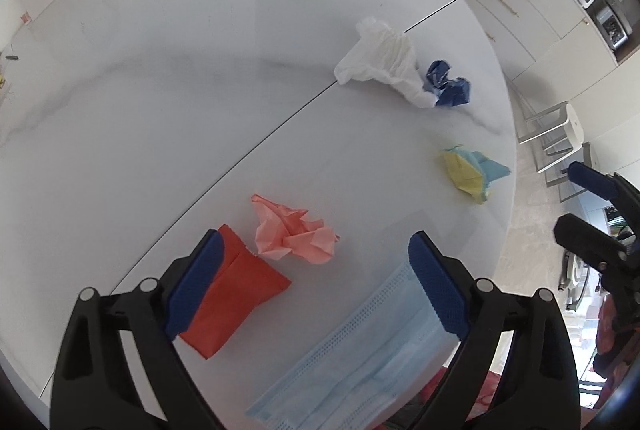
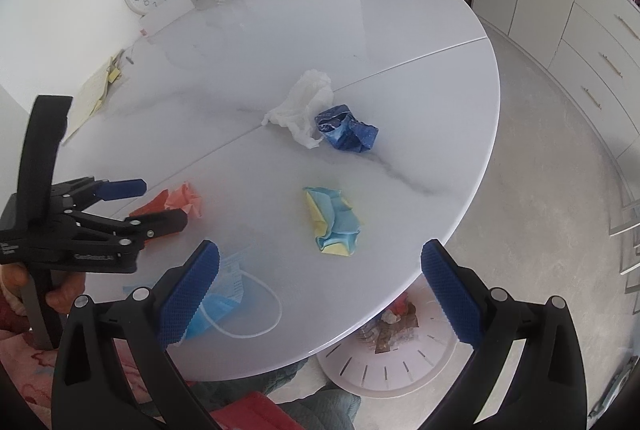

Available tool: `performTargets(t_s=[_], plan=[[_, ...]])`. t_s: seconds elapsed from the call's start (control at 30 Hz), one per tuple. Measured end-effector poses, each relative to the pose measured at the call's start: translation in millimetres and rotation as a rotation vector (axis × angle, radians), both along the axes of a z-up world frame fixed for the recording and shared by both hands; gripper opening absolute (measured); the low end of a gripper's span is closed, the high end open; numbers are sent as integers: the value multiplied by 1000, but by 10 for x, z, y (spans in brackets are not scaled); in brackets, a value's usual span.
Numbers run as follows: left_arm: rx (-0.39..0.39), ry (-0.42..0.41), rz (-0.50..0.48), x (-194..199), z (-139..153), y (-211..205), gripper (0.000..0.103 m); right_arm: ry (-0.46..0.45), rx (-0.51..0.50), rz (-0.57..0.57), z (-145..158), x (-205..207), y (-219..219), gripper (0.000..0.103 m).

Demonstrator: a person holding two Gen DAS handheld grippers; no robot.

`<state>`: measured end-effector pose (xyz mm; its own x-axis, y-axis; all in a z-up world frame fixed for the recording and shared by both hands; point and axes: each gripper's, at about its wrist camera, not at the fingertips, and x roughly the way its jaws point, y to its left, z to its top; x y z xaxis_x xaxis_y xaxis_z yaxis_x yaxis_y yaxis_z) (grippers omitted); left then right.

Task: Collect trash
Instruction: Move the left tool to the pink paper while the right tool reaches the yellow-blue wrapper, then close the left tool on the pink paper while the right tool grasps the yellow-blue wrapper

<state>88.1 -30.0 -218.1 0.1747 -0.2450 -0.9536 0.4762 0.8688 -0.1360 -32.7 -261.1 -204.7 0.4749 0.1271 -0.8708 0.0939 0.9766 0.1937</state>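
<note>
Left gripper (image 1: 316,290) jaws wide apart, nothing between the pads, hovering over red packet (image 1: 236,302) and crumpled pink tissue (image 1: 296,234) near the table (image 1: 160,110) edge. Right gripper (image 2: 320,294) also spread, empty. Tissue looks light, soft, compressible; pinch across its bulk.

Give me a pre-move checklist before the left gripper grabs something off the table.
1. Left gripper open: ok.
2. Nothing clamped in it: ok.
3. Trash between its fingers: ok, the red packet, pink crumpled tissue and blue face mask lie there.
4. Single target picked out: cannot tell.
5. Right gripper open and empty: ok.
6. White bin below the table edge: ok, already holds scraps.
</note>
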Motion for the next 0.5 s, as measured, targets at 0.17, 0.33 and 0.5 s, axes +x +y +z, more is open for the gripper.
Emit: performTargets(t_s=[0.17,0.33,0.5], plan=[[34,29,17,51,-131,-41,86,15,23,10,-79,114,-70,100],[60,49,41,119,-221,-56,82,20,37,32,-128,203,-104,100],[92,47,43,164,-262,-93,75,20,41,47,-154,265,-126,100]])
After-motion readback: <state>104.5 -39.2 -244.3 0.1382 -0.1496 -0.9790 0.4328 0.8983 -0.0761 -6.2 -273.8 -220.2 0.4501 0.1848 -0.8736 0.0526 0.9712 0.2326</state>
